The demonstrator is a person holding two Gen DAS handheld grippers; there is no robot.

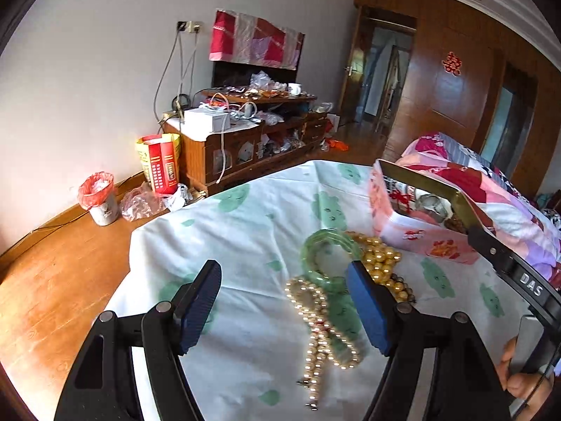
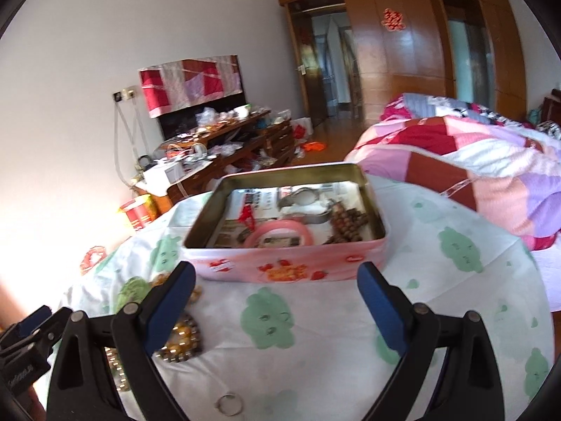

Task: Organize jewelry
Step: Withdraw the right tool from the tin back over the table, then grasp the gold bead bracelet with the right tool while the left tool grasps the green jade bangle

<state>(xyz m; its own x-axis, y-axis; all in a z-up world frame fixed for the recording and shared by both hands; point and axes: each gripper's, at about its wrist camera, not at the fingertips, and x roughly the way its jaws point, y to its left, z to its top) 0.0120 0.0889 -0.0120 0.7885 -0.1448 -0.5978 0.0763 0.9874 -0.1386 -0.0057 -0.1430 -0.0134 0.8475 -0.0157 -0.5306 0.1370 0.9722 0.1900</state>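
White cloth with green cloud-like prints (image 1: 252, 231), spread over a table and serving as the ground for everything below. Toward its far edge, an open pink tin box (image 2: 287, 266) with strawberry pictures on its wall. Inside the tin: a pink bangle (image 2: 280, 233) against the near wall, a string of brown beads (image 2: 345, 222) to the bangle's right, a silvery piece further back. Left of the tin, loose on the cloth, touching or overlapping one another: a green bangle (image 1: 328, 256), a heap of golden beads (image 1: 380, 259) just beside it on the tin's side, and a cream pearl strand (image 1: 320, 329) trailing from the bangle toward the camera. Small metal ring (image 2: 229, 403) alone on the cloth, in front of the tin. Left gripper (image 1: 284, 308) hovering over the pearl strand, blue-padded fingers spread wide, holding nothing. Right gripper (image 2: 277, 305) facing the tin's near wall, fingers likewise spread wide and empty.
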